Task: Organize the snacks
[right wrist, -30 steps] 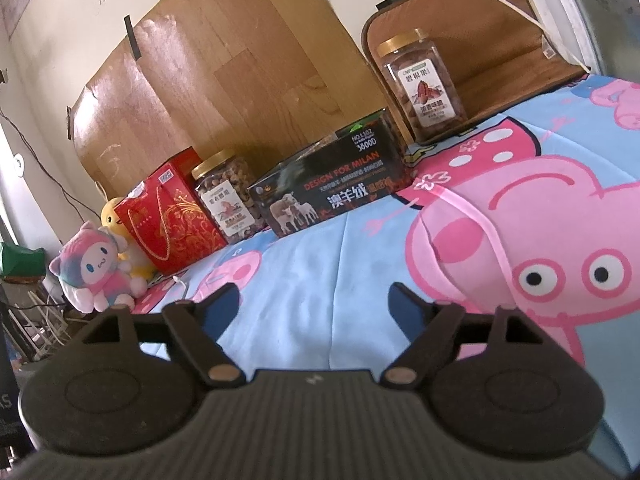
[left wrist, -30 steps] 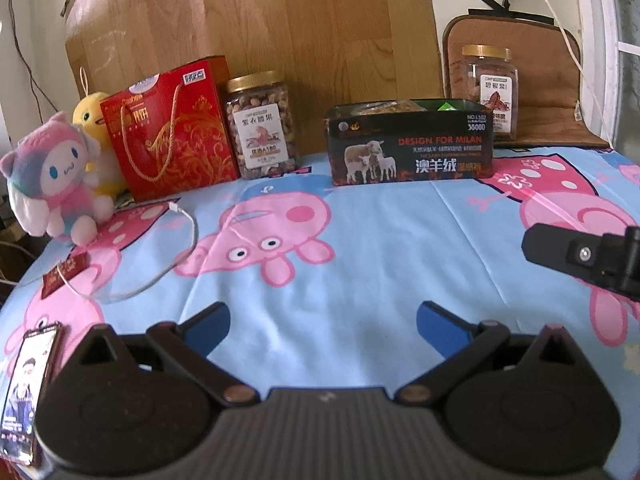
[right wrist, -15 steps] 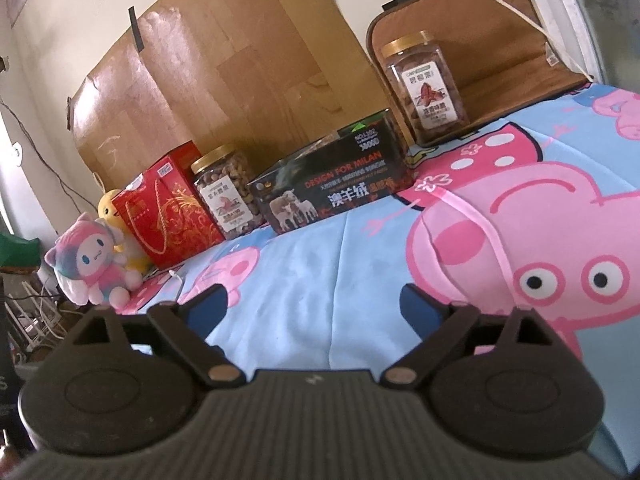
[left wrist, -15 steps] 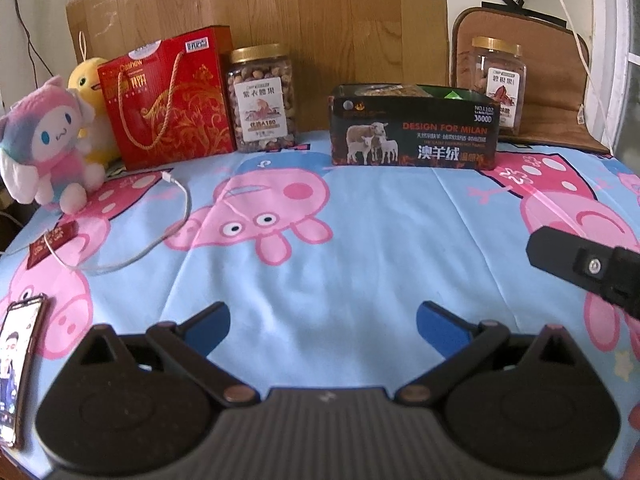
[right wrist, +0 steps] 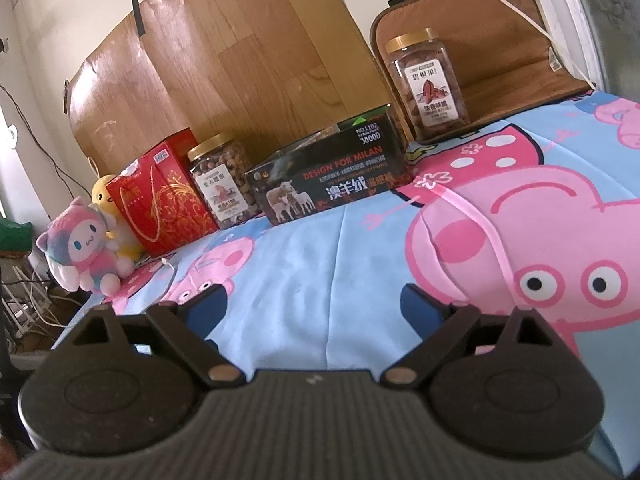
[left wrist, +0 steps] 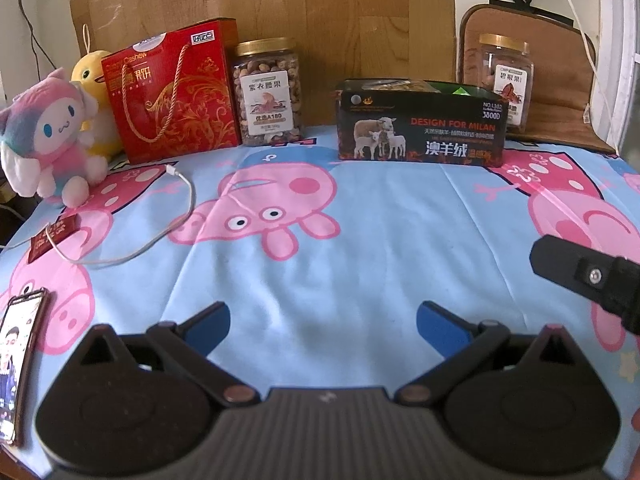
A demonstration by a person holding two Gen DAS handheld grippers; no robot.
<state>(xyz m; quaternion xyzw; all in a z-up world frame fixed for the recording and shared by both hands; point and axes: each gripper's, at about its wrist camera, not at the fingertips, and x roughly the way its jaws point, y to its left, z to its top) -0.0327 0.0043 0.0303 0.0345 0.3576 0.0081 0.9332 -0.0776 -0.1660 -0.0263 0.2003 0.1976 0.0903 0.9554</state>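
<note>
Left wrist view: our left gripper [left wrist: 323, 322] spread wide, nothing between. Far row: red gift box [left wrist: 174, 90], nut jar [left wrist: 269, 92], dark box [left wrist: 420, 124], second jar [left wrist: 506, 80]. Cable [left wrist: 160, 232], phone [left wrist: 18, 360] near left. Right gripper [left wrist: 592, 276] at right edge.

Right wrist view: our right gripper [right wrist: 314, 306] wide apart, empty. Dark box [right wrist: 328, 178] far centre, nothing blocks way; plush toy [right wrist: 86, 250] far left.

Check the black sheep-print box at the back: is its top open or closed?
Open. The black box has no lid across its top, and packets show above its rim in the left wrist view.
</note>
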